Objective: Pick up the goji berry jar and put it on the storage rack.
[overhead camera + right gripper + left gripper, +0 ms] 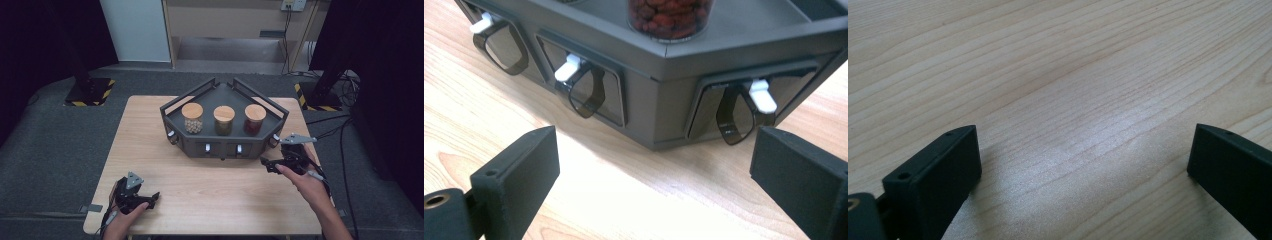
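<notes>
We work at a pale wooden table (210, 185) set on a grey floor, with dark curtains at both sides and a light cabinet at the back. On the far half of the table stands a dark grey angular rack (225, 142) with a railed top. Three glass jars with wooden lids stand in a row on it: a jar of pale beans (192, 118) at the left, a jar of greenish contents (223, 120) in the middle, and a jar of red beans (254, 119) at the right.

Our right gripper (266, 164) hangs near the rack's front right corner, close to it but apart from it. Its jaws are spread wide with nothing between them. In the right gripper view they frame the rack's front wall, where hooks with white tabs (762, 95) sit in recessed panels, and the red jar's base shows above.

Our left gripper (152, 197) rests low at the near left part of the table, well apart from the rack. Its jaws are also spread, with bare wood grain (1078, 125) between them.
</notes>
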`<state>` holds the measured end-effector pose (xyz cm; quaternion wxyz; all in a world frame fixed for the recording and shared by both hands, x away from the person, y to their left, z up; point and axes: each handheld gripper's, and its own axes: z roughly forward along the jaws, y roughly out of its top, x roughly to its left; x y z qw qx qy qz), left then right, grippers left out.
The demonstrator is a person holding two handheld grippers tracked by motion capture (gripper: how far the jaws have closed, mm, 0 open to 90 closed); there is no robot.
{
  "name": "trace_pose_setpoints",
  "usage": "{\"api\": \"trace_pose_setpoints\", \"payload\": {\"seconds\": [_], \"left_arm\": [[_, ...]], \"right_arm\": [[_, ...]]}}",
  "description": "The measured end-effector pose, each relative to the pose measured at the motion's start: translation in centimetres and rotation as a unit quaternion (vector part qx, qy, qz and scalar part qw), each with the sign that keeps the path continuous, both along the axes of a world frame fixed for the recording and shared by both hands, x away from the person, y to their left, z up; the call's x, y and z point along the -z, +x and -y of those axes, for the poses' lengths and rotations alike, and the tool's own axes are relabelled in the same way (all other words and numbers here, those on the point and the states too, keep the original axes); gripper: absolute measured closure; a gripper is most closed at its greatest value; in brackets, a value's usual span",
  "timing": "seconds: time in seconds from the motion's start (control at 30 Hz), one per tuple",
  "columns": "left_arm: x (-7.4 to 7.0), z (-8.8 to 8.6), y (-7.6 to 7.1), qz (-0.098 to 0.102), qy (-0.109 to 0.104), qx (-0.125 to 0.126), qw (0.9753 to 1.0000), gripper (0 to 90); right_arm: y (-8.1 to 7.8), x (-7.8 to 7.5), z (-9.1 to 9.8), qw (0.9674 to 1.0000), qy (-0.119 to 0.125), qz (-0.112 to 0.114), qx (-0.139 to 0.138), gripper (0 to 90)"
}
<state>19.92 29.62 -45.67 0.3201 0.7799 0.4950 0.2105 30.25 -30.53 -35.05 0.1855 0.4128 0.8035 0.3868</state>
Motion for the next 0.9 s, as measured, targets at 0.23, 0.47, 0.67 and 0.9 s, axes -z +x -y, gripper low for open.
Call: {"api": "trace_pose_setpoints", "payload": {"seconds": [0.23, 0.47, 0.67, 0.9], "left_arm": [[0.0, 0.0, 0.0, 0.0, 0.0, 0.0, 1.0, 0.0], [0.0, 0.0, 0.0, 0.0, 0.0, 0.0, 1.0, 0.0], [0.0, 0.0, 0.0, 0.0, 0.0, -0.001, 1.0, 0.0], [0.0, 0.0, 0.0, 0.0, 0.0, -0.001, 1.0, 0.0]], "right_arm": [[-0.5, 0.8, 0.2, 1.0, 0.003, -0.002, 0.003, 5.6], [-1.0, 1.7, -0.1, 1.0, 0.002, -0.004, -0.001, 4.3], [-1.1, 2.4, -0.5, 0.9999, 0.001, -0.01, -0.006, 4.2], [-1.3, 3.2, -0.7, 0.9998, 0.001, -0.016, -0.009, 4.2]]}}
